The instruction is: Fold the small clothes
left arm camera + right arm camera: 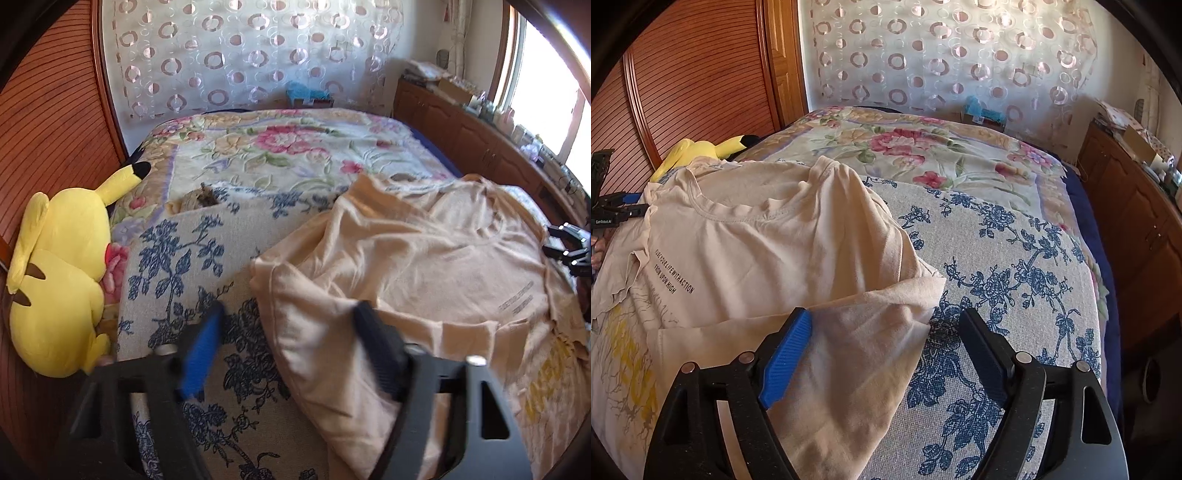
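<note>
Left gripper (pixel 288 314) motion-blurred.

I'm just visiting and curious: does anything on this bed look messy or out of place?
Only the cream T-shirt: it lies rumpled on the blue-flowered cloth, one sleeve flopped out and its hem wavy. The yellow plush toy lies tipped at the bed's edge. Nothing looks spilled or torn.

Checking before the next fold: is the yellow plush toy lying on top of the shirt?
No, the yellow plush toy lies beside the wooden wardrobe, off the beige shirt.
</note>
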`<state>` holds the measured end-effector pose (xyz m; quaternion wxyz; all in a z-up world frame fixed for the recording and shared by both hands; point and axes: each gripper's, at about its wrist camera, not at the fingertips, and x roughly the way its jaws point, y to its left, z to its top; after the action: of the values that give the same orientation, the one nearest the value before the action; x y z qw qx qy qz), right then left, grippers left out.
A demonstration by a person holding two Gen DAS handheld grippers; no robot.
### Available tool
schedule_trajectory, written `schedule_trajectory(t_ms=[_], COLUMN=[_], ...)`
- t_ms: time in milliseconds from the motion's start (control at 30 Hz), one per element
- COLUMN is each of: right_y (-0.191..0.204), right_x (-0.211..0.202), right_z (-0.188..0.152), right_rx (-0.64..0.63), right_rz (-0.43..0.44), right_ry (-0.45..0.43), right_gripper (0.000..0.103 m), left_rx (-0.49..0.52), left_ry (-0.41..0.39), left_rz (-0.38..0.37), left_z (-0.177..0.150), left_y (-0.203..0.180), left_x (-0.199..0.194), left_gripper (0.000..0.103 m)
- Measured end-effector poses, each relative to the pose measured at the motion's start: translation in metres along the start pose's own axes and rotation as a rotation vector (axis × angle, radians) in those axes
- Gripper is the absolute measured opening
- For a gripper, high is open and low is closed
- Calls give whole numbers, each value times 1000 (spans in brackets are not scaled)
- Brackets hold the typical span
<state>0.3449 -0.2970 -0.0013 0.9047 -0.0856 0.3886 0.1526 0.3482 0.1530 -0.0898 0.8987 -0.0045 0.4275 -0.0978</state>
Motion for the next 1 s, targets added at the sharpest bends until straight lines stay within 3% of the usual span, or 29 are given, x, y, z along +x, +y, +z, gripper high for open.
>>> schedule_trajectory(t_ms=[67, 133, 233, 267, 367, 467, 533, 600, 667, 767, 1000], right_y=[0, 0, 0, 0, 0, -5, -7, -3, 1, 15, 39], right_x=[1, 1, 1, 1, 2, 4, 4, 4, 2, -4, -71], right_z=[0, 0, 0, 0, 2, 7, 9, 8, 9, 8, -10], right_rx=[0, 0, 1, 1, -6, 14, 30, 23, 18, -22, -50], right_rz=[0, -1, 0, 1, 7, 8, 14, 1, 56, 51, 66], right_ry=[0, 0, 0, 0, 5, 7, 5, 7, 19, 20, -112], right_gripper=[84, 84, 84, 84, 83, 72, 58, 27, 8, 7, 7], left_rx=[-9, 3, 25, 33, 44, 48, 49, 46, 37, 32, 66], left_ry=[8, 18, 22, 19, 5, -5, -7, -19, -44, -87, -182], left_rz=[-13, -21, -20, -18, -9, -1, -4, -8, -18, -38, -72], left_z=[3, 5, 8, 8, 10, 12, 11, 10, 9, 6, -28], left_y=[1, -1, -7, -9, -16, -21, -22, -24, -26, -32, -51], left_x=[1, 2, 3, 2, -2, -5, -6, -9, -18, -39, -114], left_gripper=[37, 32, 12, 10, 9, 9, 7, 7, 6, 6, 6])
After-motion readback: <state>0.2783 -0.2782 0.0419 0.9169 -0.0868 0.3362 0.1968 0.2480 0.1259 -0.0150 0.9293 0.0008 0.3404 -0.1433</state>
